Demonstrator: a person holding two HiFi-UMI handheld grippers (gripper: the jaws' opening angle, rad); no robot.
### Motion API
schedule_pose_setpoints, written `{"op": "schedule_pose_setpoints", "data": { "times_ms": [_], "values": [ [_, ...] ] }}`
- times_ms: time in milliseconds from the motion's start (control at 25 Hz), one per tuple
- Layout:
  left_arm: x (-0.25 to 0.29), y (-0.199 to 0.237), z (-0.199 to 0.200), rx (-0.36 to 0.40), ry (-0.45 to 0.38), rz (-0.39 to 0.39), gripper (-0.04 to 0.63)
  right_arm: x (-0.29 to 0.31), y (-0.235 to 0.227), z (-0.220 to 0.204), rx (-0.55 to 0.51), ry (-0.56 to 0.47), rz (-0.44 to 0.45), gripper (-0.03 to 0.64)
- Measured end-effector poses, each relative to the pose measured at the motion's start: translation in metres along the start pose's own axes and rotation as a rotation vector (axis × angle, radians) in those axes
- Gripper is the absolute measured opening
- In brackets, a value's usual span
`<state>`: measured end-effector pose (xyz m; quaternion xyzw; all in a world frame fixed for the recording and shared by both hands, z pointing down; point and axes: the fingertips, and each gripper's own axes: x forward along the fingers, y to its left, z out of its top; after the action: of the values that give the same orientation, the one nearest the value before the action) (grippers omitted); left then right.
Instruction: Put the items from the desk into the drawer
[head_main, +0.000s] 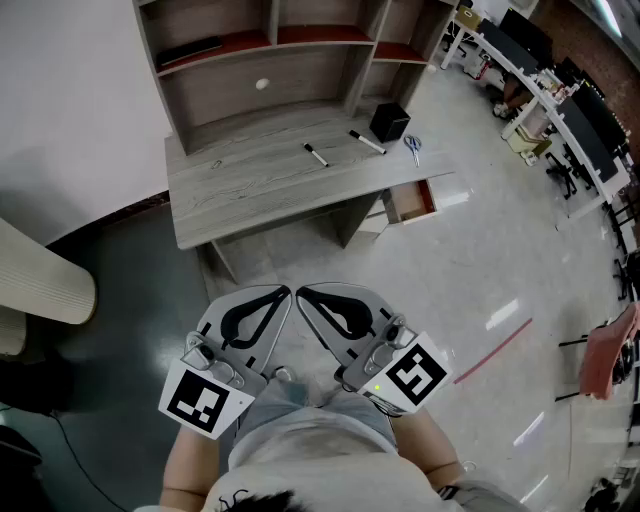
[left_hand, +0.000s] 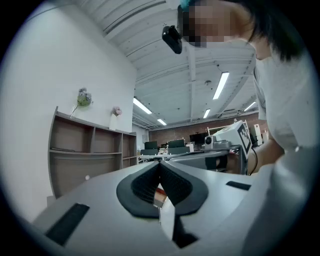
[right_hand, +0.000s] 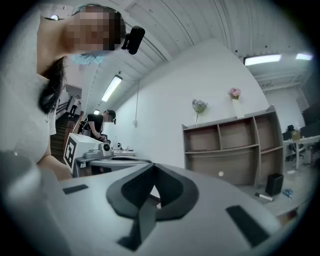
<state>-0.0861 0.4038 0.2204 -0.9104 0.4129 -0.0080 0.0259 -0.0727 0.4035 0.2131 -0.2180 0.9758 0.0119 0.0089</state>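
On the grey wooden desk (head_main: 250, 185) lie two black-and-white markers (head_main: 316, 154) (head_main: 367, 142), a black box (head_main: 389, 122) and blue-handled scissors (head_main: 412, 147) near the right end. Under the desk's right side a drawer (head_main: 411, 201) stands pulled out. Both grippers hang close to my body, well short of the desk. My left gripper (head_main: 288, 292) and my right gripper (head_main: 298, 292) are shut with nothing held, tips almost touching each other. The right gripper view shows the black box (right_hand: 274, 184), a marker (right_hand: 263, 196) and the scissors (right_hand: 287, 192) far off at the right.
A shelf unit (head_main: 270, 50) rises at the back of the desk. A beige chair back (head_main: 40, 285) stands at the left. Tables with monitors (head_main: 560, 95) line the far right, and a red chair (head_main: 610, 350) stands at the right edge. Glossy floor lies between me and the desk.
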Motion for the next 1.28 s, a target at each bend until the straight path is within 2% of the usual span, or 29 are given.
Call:
{"op": "schedule_pose_setpoints", "data": {
  "times_ms": [600, 840, 1280],
  "values": [
    [-0.001, 0.014, -0.010, -0.013, 0.016, -0.035, 0.008, 0.015, 0.003, -0.010, 0.011, 0.023, -0.028, 0.009],
    [0.021, 0.028, -0.014, -0.015, 0.016, -0.027, 0.008, 0.020, -0.027, -0.014, 0.037, 0.009, -0.041, 0.011],
    [0.093, 0.077, -0.009, -0.004, 0.032, 0.054, 0.008, 0.050, -0.111, -0.006, 0.031, -0.007, 0.055, 0.011]
  ]
}}
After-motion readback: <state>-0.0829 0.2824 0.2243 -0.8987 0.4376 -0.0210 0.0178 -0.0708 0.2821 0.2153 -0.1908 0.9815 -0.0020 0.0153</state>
